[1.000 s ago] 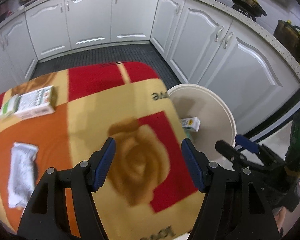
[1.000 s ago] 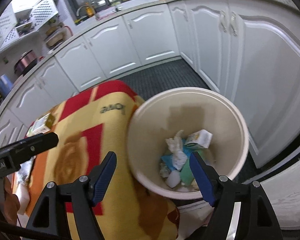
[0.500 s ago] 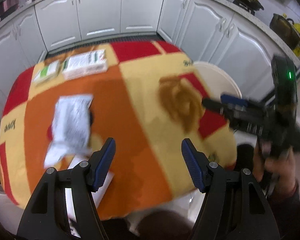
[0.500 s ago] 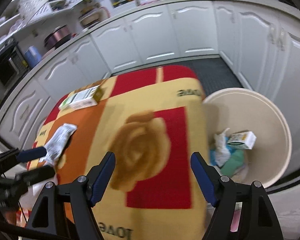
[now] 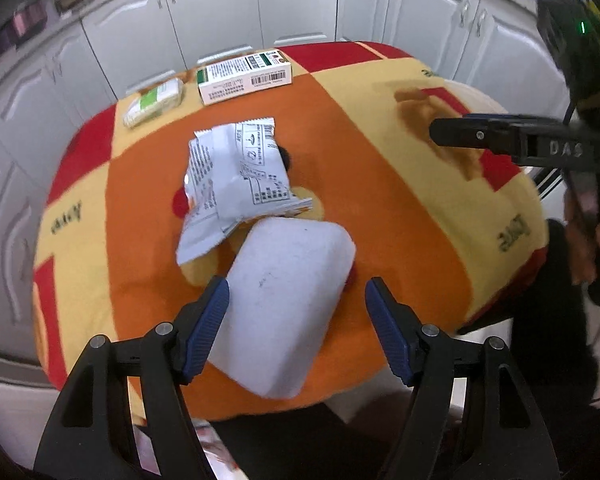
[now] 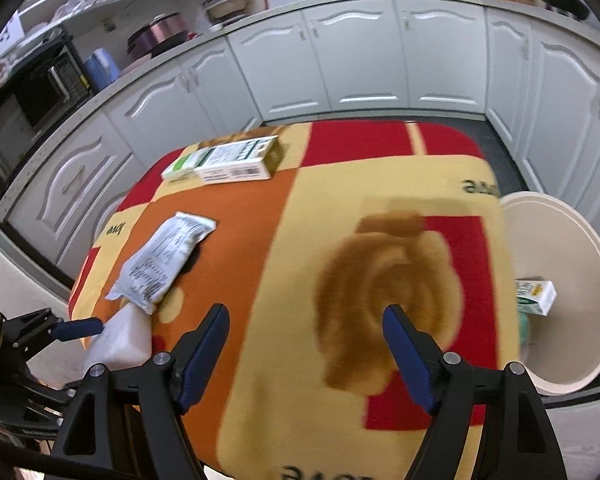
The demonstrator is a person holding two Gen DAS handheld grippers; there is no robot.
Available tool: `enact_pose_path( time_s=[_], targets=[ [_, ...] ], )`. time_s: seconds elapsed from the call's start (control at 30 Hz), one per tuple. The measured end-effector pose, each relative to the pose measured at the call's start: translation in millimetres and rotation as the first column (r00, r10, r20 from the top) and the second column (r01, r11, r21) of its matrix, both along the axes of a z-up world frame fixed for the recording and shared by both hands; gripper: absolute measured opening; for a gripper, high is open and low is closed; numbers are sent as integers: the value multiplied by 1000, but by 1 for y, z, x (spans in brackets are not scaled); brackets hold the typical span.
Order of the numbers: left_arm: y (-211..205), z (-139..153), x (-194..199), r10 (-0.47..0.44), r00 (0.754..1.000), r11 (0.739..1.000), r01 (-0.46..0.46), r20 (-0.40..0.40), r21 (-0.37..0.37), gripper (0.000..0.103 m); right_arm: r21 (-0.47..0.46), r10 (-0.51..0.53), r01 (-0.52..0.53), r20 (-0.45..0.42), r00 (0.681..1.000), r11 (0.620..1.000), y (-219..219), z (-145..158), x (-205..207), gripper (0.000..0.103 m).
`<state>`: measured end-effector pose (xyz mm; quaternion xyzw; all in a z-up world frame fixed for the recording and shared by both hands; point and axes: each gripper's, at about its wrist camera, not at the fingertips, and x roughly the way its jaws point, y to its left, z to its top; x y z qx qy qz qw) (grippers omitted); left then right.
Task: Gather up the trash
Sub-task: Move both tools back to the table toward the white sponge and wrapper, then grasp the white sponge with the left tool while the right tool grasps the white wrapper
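Note:
A white foam block (image 5: 284, 304) lies on the orange and yellow tablecloth near its front edge; it also shows in the right wrist view (image 6: 120, 340). My left gripper (image 5: 296, 328) is open and empty, its jaws either side of the block's near end. A crumpled white wrapper (image 5: 236, 176) (image 6: 160, 260) lies just beyond the block. A white and green carton (image 5: 244, 76) (image 6: 236, 160) and a small green packet (image 5: 154, 102) lie at the far edge. My right gripper (image 6: 306, 352) is open and empty over the cloth's bear print.
A cream trash bin (image 6: 572, 248) stands right of the table, with a small carton (image 6: 536, 296) and other trash inside. White kitchen cabinets (image 6: 360, 64) ring the room. The right gripper's body (image 5: 520, 140) reaches in over the table's right side.
My left gripper has swung away from the bin and back over the table to the foam block. My right gripper has left the bin and moved over the tablecloth.

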<state>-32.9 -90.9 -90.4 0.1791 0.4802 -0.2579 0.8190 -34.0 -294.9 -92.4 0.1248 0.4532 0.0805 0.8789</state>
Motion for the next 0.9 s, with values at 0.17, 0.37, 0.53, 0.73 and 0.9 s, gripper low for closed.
enact_pose_path(
  time_s=[0.17, 0.37, 0.53, 0.73, 0.9],
  targets=[
    [5, 0, 6, -14, 1000, 1000, 14, 11, -8, 70, 10, 56, -56, -17, 998, 998, 27, 1, 15, 77],
    [20, -11, 22, 30, 997, 996, -36, -73, -85, 69, 6, 77, -77, -23, 997, 997, 44, 1, 29, 78],
    [47, 2, 25, 76, 993, 977, -91, -86, -193, 64, 23, 103, -102, -35, 994, 995, 61, 0, 39, 79],
    [71, 10, 17, 115, 991, 974, -126, -72, -188, 63, 83, 133, -128, -70, 989, 988, 94, -7, 65, 81],
    [91, 9, 6, 152, 987, 974, -159, -60, -159, 63, 173, 130, -103, -148, 980, 979, 120, -26, 89, 84]
  ],
)
